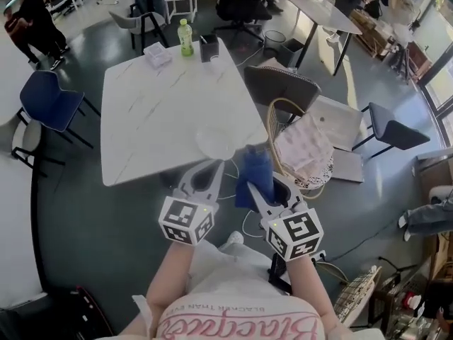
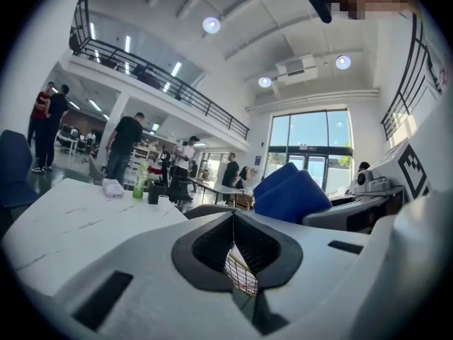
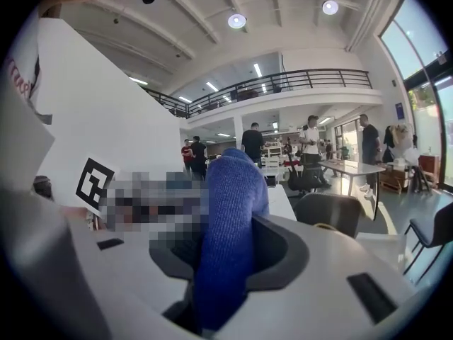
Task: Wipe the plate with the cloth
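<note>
A clear, glassy plate (image 1: 214, 145) hangs over the near edge of the white marble table (image 1: 156, 112). My left gripper (image 1: 214, 163) reaches it from below, jaws shut on its near rim. In the left gripper view the pads (image 2: 212, 246) meet with only a thin clear edge between them. My right gripper (image 1: 258, 190) is just right of the plate and shut on a blue cloth (image 1: 256, 176). The cloth (image 3: 226, 232) stands up out of the jaws in the right gripper view. The same cloth (image 2: 290, 193) shows at the right of the left gripper view.
At the table's far edge stand a green bottle (image 1: 185, 37), a tissue pack (image 1: 157, 54) and a dark cup (image 1: 209, 48). A wicker chair with a patterned cushion (image 1: 304, 151) is close on the right, a grey chair (image 1: 282, 83) behind it. A blue chair (image 1: 49, 101) stands left.
</note>
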`<state>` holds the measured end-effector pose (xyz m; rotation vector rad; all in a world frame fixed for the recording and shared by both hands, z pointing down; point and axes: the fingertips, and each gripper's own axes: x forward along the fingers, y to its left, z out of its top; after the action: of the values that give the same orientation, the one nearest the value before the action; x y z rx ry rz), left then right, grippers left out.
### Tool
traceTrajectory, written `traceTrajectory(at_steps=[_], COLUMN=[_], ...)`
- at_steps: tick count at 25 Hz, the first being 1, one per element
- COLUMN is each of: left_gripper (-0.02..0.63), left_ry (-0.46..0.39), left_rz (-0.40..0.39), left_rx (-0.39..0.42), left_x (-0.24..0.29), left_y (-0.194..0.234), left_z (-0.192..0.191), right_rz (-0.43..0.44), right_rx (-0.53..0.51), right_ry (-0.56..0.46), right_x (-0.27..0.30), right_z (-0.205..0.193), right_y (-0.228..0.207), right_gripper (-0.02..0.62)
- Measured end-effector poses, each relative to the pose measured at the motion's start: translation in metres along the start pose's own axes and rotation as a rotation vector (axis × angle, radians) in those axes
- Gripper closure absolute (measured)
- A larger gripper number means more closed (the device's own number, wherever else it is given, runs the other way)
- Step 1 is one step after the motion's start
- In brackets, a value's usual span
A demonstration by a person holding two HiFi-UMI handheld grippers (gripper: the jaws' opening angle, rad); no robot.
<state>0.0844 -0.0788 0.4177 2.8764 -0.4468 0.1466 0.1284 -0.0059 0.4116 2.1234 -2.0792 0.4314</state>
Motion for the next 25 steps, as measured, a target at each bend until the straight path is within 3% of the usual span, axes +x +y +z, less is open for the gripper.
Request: traceTrajectory(at_steps=[13,25], left_gripper=[0.601,0.600], left_ry=[0.045,0.118], left_rz=[0.168,0.318], left_rx=[-0.086,-0.293], left_x=[0.033,0.057], left_y=[0.020,0.076], left_z=[-0.025,-0.078], right_rz=[0.178,0.285], right_rx=[-0.048,-0.048], right_ry=[0.047,0.129], right_x=[0.047,0.116], right_z=[-0.001,-0.021], right_y=[-0.047,-0.063], right_gripper=[0.462,0.462])
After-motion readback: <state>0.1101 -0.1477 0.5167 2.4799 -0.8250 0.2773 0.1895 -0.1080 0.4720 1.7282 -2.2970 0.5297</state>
